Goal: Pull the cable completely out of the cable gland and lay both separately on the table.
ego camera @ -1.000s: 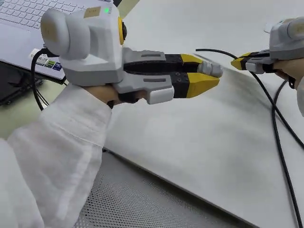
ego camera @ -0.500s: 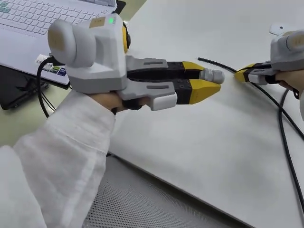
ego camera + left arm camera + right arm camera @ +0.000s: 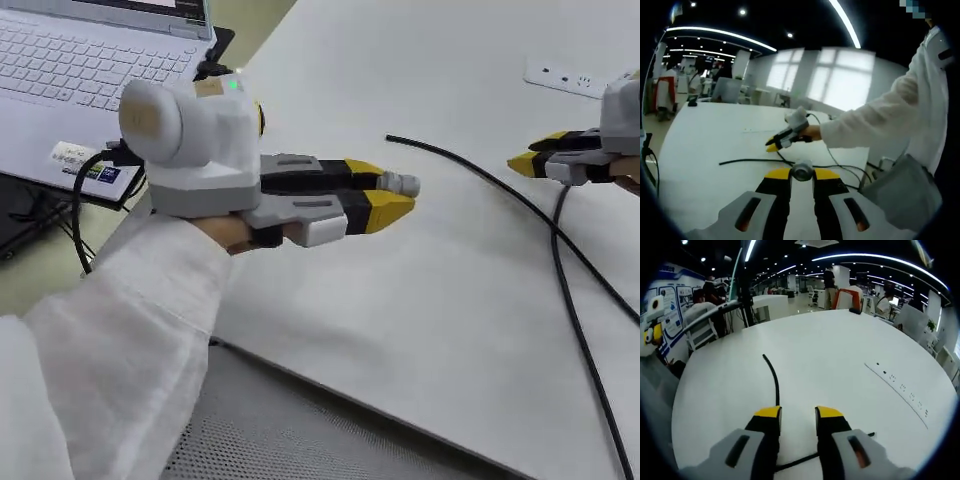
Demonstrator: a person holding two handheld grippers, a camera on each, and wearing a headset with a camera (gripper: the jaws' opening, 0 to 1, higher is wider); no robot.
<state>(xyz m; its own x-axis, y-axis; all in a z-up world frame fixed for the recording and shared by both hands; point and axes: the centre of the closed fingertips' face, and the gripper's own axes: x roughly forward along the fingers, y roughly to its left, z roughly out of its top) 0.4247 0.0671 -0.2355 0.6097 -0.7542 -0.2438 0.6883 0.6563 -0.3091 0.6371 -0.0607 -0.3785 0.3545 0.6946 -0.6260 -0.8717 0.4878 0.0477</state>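
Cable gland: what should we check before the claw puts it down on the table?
1. Cable out of the cable gland: ok. The cable's free end lies apart from it.
2. Cable lying on the table: ok.
3. Left claw holding the cable gland firmly: ok, shut on it.
4. Right claw free of the cable: ok, open, with nothing between its jaws.
5. Bare table below the cable gland, away from the cable: ok.
6. Cable gland unbroken: cannot tell, too small to see.
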